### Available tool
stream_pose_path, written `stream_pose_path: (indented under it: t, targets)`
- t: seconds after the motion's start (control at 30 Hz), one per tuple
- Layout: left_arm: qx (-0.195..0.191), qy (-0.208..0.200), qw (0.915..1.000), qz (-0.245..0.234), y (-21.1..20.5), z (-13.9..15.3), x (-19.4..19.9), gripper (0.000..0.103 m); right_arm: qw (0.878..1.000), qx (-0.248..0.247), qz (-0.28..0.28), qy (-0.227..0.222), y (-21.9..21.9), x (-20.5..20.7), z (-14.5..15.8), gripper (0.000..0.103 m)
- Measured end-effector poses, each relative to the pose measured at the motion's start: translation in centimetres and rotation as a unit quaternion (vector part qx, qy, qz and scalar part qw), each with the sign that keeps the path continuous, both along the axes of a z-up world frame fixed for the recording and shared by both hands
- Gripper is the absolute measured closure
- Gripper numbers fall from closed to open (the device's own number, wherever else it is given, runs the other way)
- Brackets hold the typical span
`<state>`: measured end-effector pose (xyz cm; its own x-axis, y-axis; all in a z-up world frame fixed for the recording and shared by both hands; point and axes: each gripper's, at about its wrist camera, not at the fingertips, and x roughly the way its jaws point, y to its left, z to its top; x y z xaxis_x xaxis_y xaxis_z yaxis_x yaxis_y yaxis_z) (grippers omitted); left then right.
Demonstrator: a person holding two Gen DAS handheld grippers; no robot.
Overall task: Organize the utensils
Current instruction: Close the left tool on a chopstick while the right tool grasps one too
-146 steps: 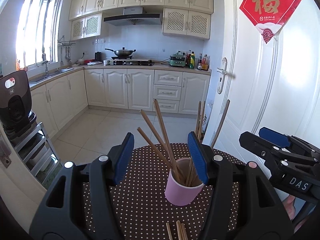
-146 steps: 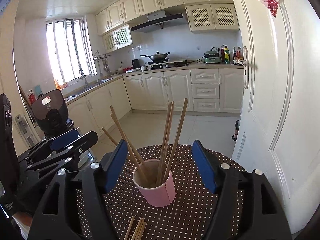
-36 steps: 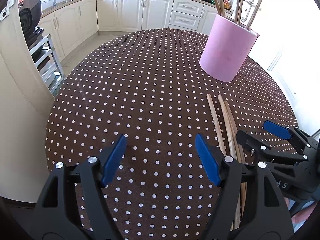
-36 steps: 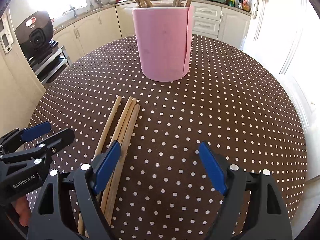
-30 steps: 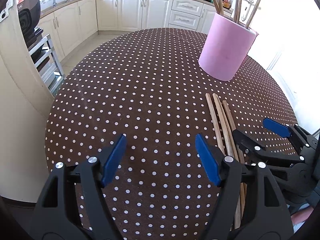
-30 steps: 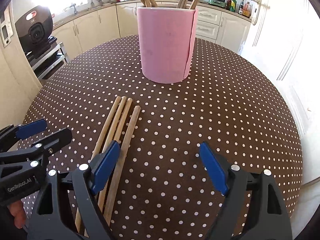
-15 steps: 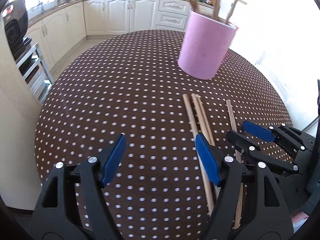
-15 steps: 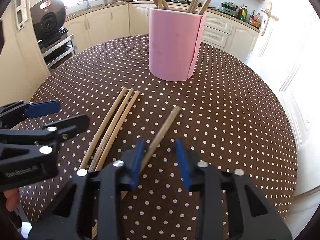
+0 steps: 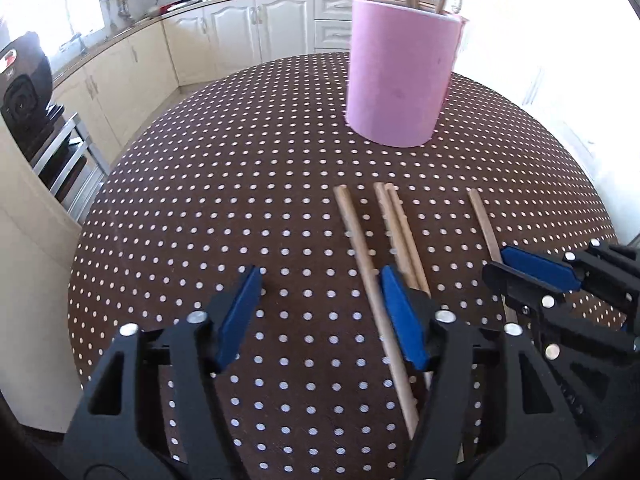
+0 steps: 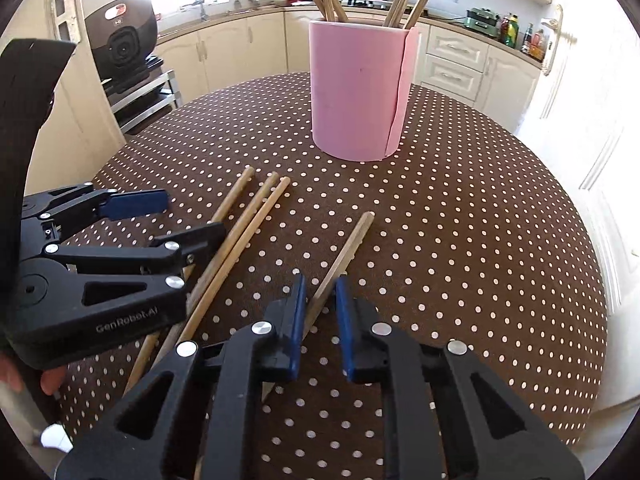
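A pink cup (image 9: 400, 80) (image 10: 352, 92) with several wooden chopsticks in it stands at the far side of the brown dotted table (image 9: 200, 200). Three chopsticks (image 10: 256, 208) lie side by side on the cloth. A fourth chopstick (image 10: 352, 240) (image 9: 484, 224) lies apart to their right. My right gripper (image 10: 321, 282) (image 9: 496, 262) is closing on that lone chopstick, which runs slantwise between the blue pads and touches both. My left gripper (image 9: 320, 276) (image 10: 188, 218) is closing too. The leftmost chopstick (image 9: 360, 248) lies between its fingers, close to the right pad, ungripped.
The two grippers sit close together near the table's front edge. A black appliance (image 9: 24, 92) on a metal rack stands left of the table. A white door (image 10: 580, 100) is at the right, kitchen cabinets behind. A person's fingers (image 10: 52, 380) show at the lower left.
My right gripper drew one chopstick rightward out of the bundle and closed its jaws around it. My left gripper shifted right over the remaining chopsticks and narrowed its jaws.
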<state>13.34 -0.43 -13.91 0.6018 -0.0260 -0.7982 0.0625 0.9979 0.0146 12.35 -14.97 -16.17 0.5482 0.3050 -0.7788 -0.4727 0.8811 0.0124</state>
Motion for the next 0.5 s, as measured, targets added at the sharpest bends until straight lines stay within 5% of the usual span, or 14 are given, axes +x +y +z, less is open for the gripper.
stream_pose_path:
  t: [0.07,0.23,0.5]
  targets:
    - [0.001,-0.002,0.9999,-0.010,0.0,0.2,-0.2,0.070,1.000,0.006,0.002,0.008,-0.3,0.1,0.0,0.090]
    - [-0.004,-0.001,0.9994,-0.035,-0.1,0.4,-0.5,0.090,0.999,0.013,-0.019,0.025,-0.6,1.0,0.3,0.089]
    - [-0.013,-0.013,0.9989,-0.043,1.2,0.7,-0.5,0.097,0.999,-0.013,-0.043,0.020,0.3,1.9,0.5,0.093]
